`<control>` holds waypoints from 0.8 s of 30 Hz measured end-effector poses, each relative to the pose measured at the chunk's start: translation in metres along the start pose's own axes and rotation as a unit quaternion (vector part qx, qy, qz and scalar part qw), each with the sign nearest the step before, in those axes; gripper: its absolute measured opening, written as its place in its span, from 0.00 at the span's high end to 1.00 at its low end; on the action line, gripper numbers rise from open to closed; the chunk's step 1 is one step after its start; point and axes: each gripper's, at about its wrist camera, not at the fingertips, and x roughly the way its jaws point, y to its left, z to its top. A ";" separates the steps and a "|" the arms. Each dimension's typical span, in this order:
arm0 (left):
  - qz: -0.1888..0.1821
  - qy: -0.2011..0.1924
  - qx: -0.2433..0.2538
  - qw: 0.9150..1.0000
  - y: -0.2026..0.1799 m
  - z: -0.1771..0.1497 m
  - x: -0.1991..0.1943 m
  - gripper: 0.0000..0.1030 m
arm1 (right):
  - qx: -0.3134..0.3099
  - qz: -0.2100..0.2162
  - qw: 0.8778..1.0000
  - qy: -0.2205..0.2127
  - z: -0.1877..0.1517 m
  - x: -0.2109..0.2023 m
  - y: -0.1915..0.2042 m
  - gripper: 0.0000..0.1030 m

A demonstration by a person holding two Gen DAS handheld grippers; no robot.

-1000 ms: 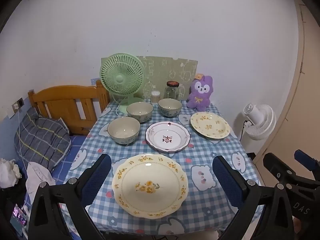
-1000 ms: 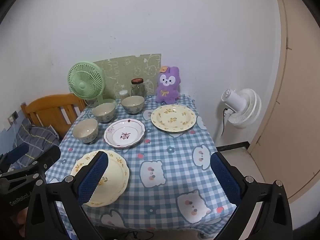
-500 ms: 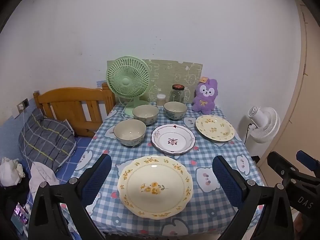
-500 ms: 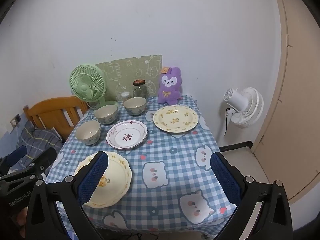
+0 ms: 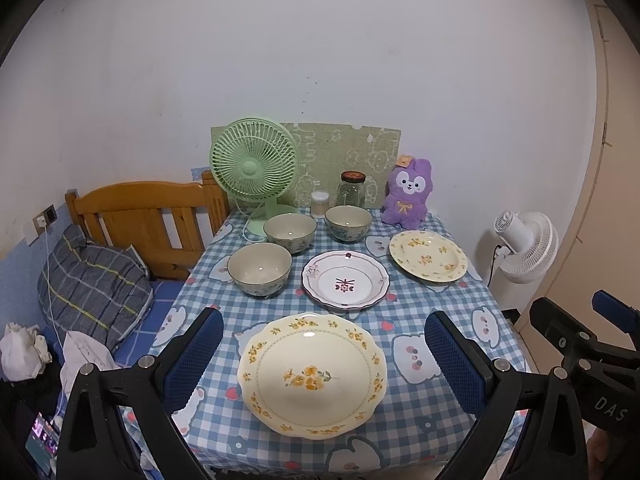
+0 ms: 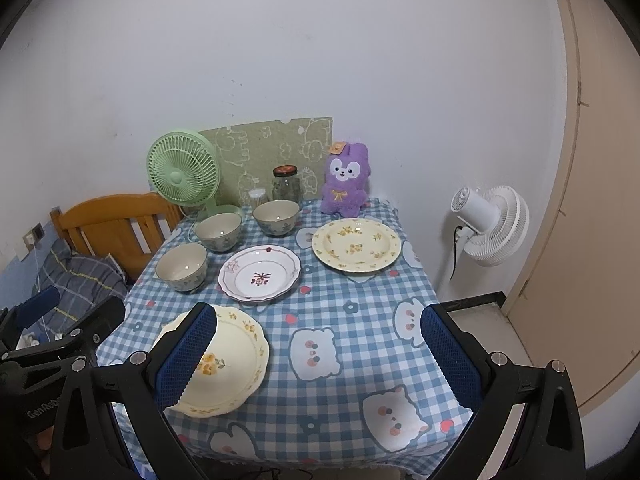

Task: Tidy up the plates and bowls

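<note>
A checked table [image 5: 416, 408] holds a large yellow floral plate [image 5: 312, 372] at the front, a white plate with a red motif [image 5: 345, 279] in the middle and a second yellow plate [image 5: 428, 255] at the back right. Three bowls stand at the left: one [image 5: 259, 268], one [image 5: 290, 229] and one [image 5: 348, 220]. My left gripper [image 5: 322, 354] is open and empty, above the front plate. My right gripper [image 6: 318, 354] is open and empty over the table's front; the front plate [image 6: 236, 360] lies by its left finger.
A green fan [image 5: 254, 164], a glass jar [image 5: 352, 190], a small cup of sticks [image 5: 320, 203] and a purple plush [image 5: 408, 194] line the back wall. A wooden bed frame [image 5: 140, 216] stands left; a white floor fan [image 5: 524, 246] stands right.
Both grippers have drifted slightly, so the table sits a little lower and further right in the views. Nothing on the table has moved, and both grippers stay open.
</note>
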 end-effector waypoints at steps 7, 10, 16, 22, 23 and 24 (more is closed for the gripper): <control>-0.005 -0.001 0.003 1.000 -0.001 0.002 -0.001 0.02 | -0.001 0.001 1.000 -0.003 0.002 -0.003 0.001 0.00; -0.006 -0.001 0.004 1.000 -0.002 0.003 -0.001 0.03 | 0.001 -0.002 1.000 -0.004 0.002 -0.006 0.001 0.00; -0.006 -0.006 0.004 1.000 0.000 0.002 -0.002 0.03 | 0.001 -0.001 1.000 -0.006 0.004 -0.006 0.002 0.00; -0.004 -0.011 0.006 1.000 0.001 0.004 -0.002 0.03 | 0.005 0.001 1.000 -0.008 0.005 -0.006 0.004 0.00; -0.003 -0.012 0.006 1.000 0.001 0.004 -0.002 0.03 | 0.005 0.001 1.000 -0.009 0.005 -0.006 0.004 0.00; -0.002 -0.012 0.005 1.000 0.001 0.005 -0.002 0.03 | 0.005 0.001 1.000 -0.009 0.004 -0.006 0.004 0.00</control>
